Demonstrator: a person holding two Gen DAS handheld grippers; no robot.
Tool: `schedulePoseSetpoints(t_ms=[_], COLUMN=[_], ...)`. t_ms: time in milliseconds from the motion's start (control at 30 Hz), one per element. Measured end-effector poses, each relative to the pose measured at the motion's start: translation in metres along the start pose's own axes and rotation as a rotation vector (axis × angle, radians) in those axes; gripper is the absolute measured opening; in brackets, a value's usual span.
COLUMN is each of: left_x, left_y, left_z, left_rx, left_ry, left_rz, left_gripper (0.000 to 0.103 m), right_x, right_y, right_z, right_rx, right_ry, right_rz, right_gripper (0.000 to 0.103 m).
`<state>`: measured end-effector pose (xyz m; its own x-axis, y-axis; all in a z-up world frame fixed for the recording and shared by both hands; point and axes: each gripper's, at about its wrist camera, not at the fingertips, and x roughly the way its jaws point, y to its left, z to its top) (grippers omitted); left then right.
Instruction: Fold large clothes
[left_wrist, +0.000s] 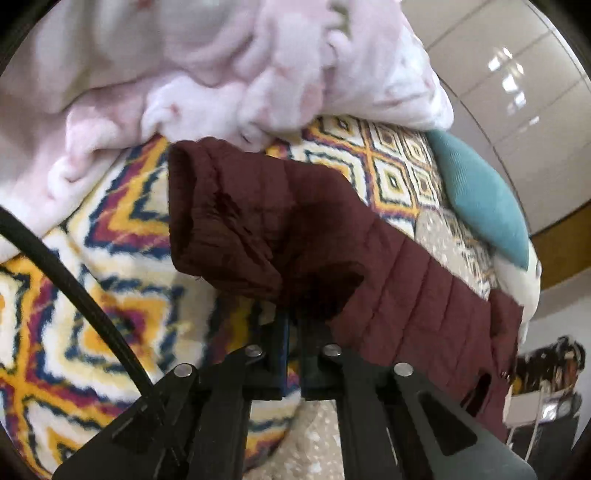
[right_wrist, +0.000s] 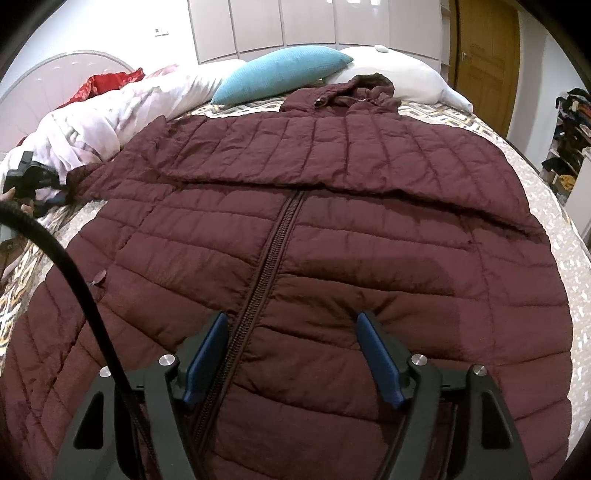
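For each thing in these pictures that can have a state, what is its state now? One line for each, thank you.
Maroon puffer jacket: spread front-up on the bed, one sleeve folded across the chest.
Zipper: closed.
Left sleeve: lifted off the patterned blanket.
Left gripper: shut on the sleeve.
Right gripper: open, over the jacket's lower front.
Pink blanket: crumpled.
Wooden door: closed.
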<state>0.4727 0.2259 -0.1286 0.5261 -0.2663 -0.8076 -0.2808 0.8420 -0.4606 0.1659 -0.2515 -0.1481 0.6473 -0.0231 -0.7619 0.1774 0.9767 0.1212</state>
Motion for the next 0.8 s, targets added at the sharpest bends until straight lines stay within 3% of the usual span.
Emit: schedulePoseSetpoints(t_ms=[67, 267, 433, 567, 733, 800], left_x=[-0.011, -0.048, -0.085, -0.096, -0.087, -0.083], left_y=[-0.016, -0.094, -0.192, -0.271, -0.293, -0.278], left_z=[-0.006, -0.038, -0.094, -0.176, -0.25, -0.259], left_rx=[0.051, 0.268, 0.493, 0.714, 0.868, 0.866], left_ry=[-0.037, -0.076, -0.065, 0.02, 0.07, 0.073], left_rz=[0.019, -0.056, -0.259, -0.399, -0.371, -0.332], left_gripper=[0.003, 0.001, 0.0, 0.0, 0.0, 0.015], right_x=[0.0, 0.0, -0.002, -0.005, -0.006, -0.006], right_y=[0.0, -0.002, -0.011, -0.03, -0.039, -0.037], right_z=[0.0, -0.001, -0.001, -0.002, -0.003, -0.002], right_rx=[0.002, 0.013, 0.056, 0.157, 0.218, 0.214], right_ry=[-0.002, -0.006, -0.018, -0.041, -0.052, -0.052], right_rz=[0.003, 0.019, 0.07, 0.179, 0.247, 0.244], right_gripper=[0.078, 0.078, 0.078, 0.078, 0.077, 0.077])
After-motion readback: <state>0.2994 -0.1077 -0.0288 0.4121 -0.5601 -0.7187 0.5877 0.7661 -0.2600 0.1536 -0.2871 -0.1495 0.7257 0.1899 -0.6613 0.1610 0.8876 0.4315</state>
